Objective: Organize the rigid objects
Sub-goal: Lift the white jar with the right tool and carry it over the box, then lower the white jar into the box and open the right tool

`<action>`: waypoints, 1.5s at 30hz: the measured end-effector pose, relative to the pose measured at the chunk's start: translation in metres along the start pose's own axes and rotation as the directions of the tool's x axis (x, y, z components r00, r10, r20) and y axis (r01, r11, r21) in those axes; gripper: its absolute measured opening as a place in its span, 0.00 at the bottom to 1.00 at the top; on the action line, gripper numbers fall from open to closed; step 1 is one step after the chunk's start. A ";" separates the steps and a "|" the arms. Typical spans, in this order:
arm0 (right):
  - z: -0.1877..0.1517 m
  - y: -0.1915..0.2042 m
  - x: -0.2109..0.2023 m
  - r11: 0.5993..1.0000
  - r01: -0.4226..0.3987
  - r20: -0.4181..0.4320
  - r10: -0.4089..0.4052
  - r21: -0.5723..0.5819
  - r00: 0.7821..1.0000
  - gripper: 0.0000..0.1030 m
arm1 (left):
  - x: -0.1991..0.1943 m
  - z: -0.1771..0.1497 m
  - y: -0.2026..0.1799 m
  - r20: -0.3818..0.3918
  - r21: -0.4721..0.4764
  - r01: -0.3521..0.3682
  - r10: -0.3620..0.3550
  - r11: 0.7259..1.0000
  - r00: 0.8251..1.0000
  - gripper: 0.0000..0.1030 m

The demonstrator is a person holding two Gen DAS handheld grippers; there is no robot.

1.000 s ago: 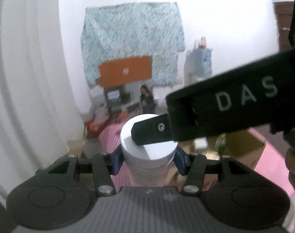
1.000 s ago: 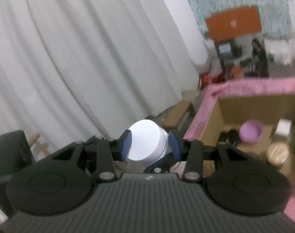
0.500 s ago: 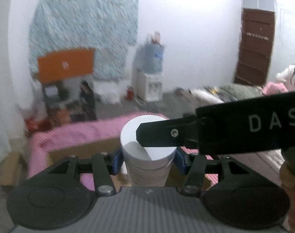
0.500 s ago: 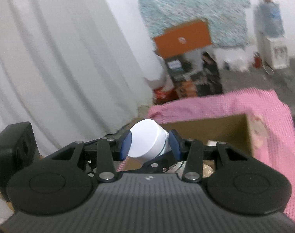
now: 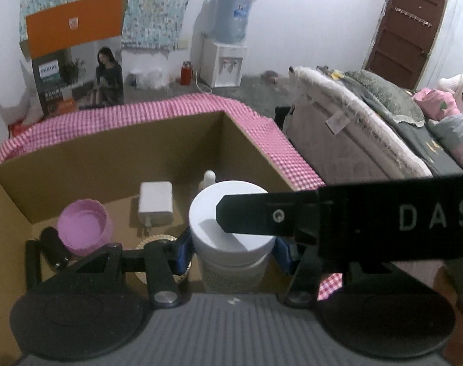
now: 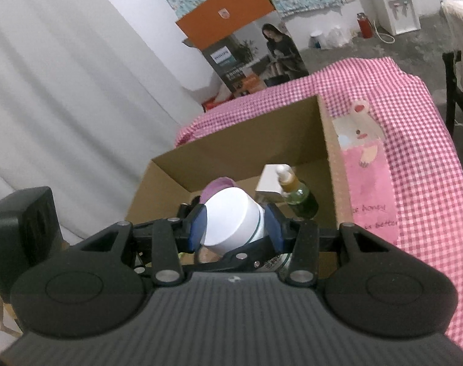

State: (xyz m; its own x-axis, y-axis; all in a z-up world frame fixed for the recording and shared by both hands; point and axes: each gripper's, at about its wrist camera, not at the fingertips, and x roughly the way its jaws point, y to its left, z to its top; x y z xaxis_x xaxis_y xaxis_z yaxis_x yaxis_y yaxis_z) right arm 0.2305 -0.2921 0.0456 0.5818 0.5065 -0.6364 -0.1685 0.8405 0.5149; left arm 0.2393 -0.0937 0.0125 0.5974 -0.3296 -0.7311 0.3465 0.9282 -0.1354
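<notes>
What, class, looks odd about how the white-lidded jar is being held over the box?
Both grippers clamp one white-lidded jar: the left gripper grips below the lid, while the right gripper pinches the lid itself. In the right wrist view the jar tilts above the cardboard box.

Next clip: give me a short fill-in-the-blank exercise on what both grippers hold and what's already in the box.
1. Both grippers grip one jar with a ____ lid.
2. The jar hangs over the open ____ box.
3. The small cup inside the box is ____.
4. The tablecloth under the box is checked pink and ____.

Missing words: white; cardboard; purple; white
</notes>
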 end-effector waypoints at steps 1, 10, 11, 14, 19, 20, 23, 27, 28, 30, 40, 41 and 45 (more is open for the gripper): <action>0.002 -0.005 0.006 1.000 0.005 -0.003 -0.005 0.000 1.000 0.40 | 0.004 0.000 0.000 -0.008 -0.001 0.003 -0.003 1.000 1.000 0.52; 0.004 -0.020 0.020 0.998 0.060 -0.033 -0.061 -0.023 0.998 0.42 | 0.024 0.004 -0.008 -0.067 -0.011 0.016 -0.016 1.000 0.998 0.53; 0.004 -0.022 0.019 0.998 0.060 -0.036 -0.060 -0.023 0.998 0.42 | 0.026 0.003 -0.008 -0.072 -0.012 0.016 -0.017 1.000 0.997 0.53; 0.003 -0.022 0.016 0.998 0.060 -0.033 -0.061 -0.030 0.998 0.44 | 0.030 0.004 -0.010 -0.071 -0.007 0.016 -0.016 1.000 0.997 0.52; 0.002 -0.020 0.012 0.996 0.069 -0.014 -0.070 -0.054 0.997 0.55 | 0.026 0.003 -0.016 -0.054 0.030 0.006 -0.005 1.000 0.999 0.63; 0.003 -0.019 0.011 0.996 0.066 -0.007 -0.067 -0.058 0.998 0.57 | 0.024 0.003 -0.017 -0.046 0.035 0.004 -0.003 0.999 0.999 0.64; 0.003 -0.015 0.005 0.996 0.060 0.021 -0.059 -0.068 0.998 0.62 | 0.015 0.001 -0.020 -0.017 0.060 -0.011 0.013 0.998 1.000 0.71; 0.002 -0.003 -0.011 0.994 0.063 0.081 -0.056 -0.088 0.995 0.70 | -0.007 -0.001 -0.023 0.042 0.090 -0.039 0.035 0.995 0.998 0.79; 0.001 0.001 -0.017 0.994 0.063 0.100 -0.054 -0.094 0.994 0.71 | -0.013 -0.002 -0.023 0.057 0.098 -0.046 0.041 0.994 0.998 0.83; -0.001 0.011 -0.030 0.992 0.061 0.141 -0.045 -0.108 0.989 0.76 | -0.028 -0.004 -0.023 0.090 0.110 -0.063 0.053 0.992 0.995 0.86; -0.029 0.063 -0.076 0.983 0.119 0.278 -0.076 -0.142 0.958 0.86 | -0.101 -0.025 -0.001 0.180 0.051 -0.104 0.093 0.993 0.979 0.99; -0.032 0.068 -0.077 0.981 0.132 0.284 -0.087 -0.143 0.955 0.89 | -0.108 -0.027 0.002 0.181 0.040 -0.118 0.109 0.992 0.977 1.00; -0.048 0.090 -0.080 0.969 0.194 0.315 -0.138 -0.154 0.939 0.99 | -0.134 -0.035 0.018 0.213 -0.020 -0.184 0.184 0.983 0.960 1.00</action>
State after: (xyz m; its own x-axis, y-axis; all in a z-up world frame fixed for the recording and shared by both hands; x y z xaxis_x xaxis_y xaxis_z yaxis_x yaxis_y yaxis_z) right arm 0.1306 -0.2480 0.1155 0.8202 0.2990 -0.4878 -0.1727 0.9422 0.2872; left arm 0.1401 -0.0262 0.0847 0.7907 -0.1822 -0.5844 0.2163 0.9763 -0.0117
